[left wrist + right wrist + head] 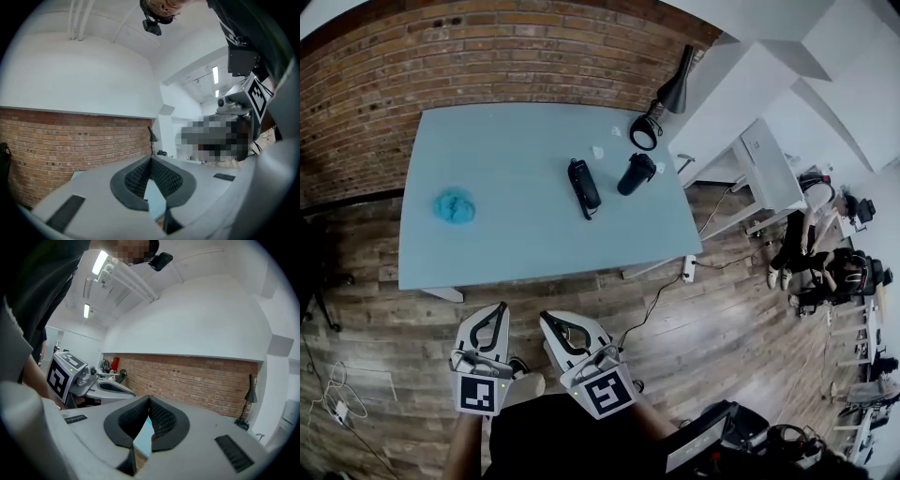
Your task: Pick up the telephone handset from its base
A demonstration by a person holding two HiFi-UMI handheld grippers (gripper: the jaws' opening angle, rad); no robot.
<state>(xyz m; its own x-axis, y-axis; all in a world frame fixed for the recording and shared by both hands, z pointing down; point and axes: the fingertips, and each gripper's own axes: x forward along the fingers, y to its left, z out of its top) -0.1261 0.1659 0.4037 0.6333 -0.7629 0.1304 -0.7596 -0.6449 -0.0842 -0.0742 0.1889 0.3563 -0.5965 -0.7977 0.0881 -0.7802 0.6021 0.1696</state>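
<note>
telephone handset [584, 187], black and long, lies near the middle of the pale blue table [516, 244], well apart from both grippers. left of it sits a blue cloth [455, 205]; just right of it is a black cup-like thing [636, 173], then a black lamp [661, 108] at the far right corner. near, over the wood floor [675, 319], the left gripper [501, 307] and the right gripper [546, 317] each have fingers pressed together, holding nothing.
</note>
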